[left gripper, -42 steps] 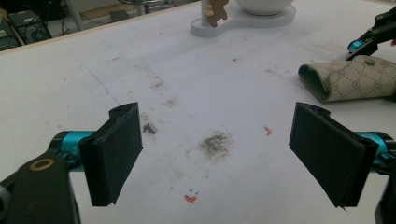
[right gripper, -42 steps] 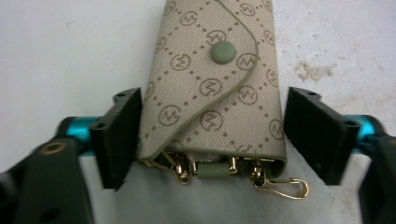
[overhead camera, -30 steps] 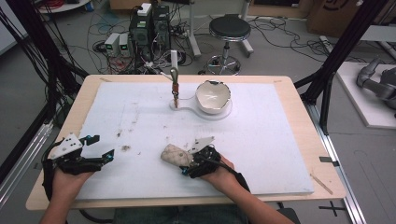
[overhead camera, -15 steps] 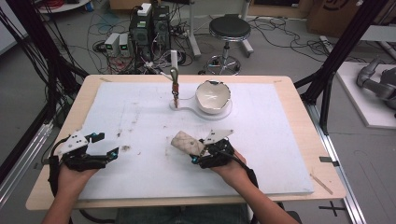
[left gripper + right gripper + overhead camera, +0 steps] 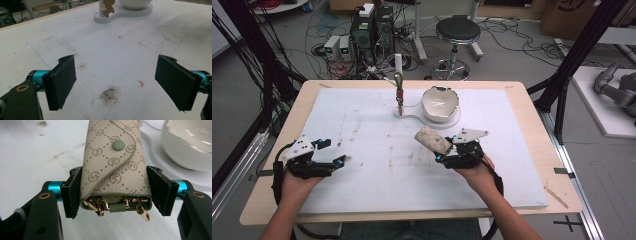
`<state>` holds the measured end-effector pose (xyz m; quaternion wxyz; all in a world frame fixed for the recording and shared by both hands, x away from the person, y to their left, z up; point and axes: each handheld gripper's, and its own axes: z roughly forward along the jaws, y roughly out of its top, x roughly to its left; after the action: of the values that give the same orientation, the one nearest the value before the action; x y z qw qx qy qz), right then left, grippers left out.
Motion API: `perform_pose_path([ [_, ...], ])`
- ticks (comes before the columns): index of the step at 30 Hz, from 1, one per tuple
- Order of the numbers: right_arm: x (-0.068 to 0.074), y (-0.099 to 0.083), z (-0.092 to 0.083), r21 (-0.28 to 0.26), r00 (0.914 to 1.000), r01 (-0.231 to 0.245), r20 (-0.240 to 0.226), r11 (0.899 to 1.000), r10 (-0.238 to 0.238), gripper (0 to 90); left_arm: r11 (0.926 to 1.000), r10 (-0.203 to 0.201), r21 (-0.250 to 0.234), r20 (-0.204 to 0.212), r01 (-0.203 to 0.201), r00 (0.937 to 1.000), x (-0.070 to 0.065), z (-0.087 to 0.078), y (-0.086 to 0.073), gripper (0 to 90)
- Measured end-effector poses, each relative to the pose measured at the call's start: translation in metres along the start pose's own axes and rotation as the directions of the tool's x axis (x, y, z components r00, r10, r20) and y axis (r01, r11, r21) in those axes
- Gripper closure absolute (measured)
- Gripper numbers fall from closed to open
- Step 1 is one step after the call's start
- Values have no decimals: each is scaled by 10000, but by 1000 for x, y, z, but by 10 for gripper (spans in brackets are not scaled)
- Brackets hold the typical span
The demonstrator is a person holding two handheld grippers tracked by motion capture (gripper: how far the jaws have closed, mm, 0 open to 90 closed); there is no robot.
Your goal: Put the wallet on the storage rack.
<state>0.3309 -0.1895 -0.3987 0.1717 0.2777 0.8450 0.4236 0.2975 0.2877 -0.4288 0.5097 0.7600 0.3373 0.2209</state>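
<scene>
key case clamped in the right tongs, left tongs spread

a wooden table (image 5: 532, 125) carries a stained white mat (image 5: 377, 125) over most of its top. at the far middle of the mat sits a white stand (image 5: 412, 112) with an upright post; a small brown pendant (image 5: 400, 94) hangs on the post, and a white bowl (image 5: 439, 102) with a chipped rim rests on the stand's round base. the right tongs (image 5: 447, 149) hold a beige monogram key case (image 5: 432, 139) between the jaws, pressed on both its sides, near the bowl; gold key hooks (image 5: 117, 206) show at its open end, a green snap (image 5: 118, 144) on its flap. the left tongs (image 5: 339, 161) stand wide apart over bare mat at the near left, above a grey smudge (image 5: 110, 93).
</scene>
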Motion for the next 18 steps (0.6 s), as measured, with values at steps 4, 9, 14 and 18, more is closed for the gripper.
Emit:
perform_pose_path([
  [4,-14,1,-12,-89,9989,-82,456,9999,86,341,10000,40,10,91,-40,10000,0,5,2,171],
  [9,-28,6,-19,-164,9966,-109,821,9998,122,341,10000,50,1,171,-50,9998,-1,10,4,171],
  [14,-43,17,-25,-115,9939,-145,1089,9998,157,341,10000,50,-11,183,-50,9998,0,11,4,171],
  [18,-53,29,-22,130,9915,-63,1303,9999,46,341,10000,85,-4,172,-85,9998,0,10,4,171],
])
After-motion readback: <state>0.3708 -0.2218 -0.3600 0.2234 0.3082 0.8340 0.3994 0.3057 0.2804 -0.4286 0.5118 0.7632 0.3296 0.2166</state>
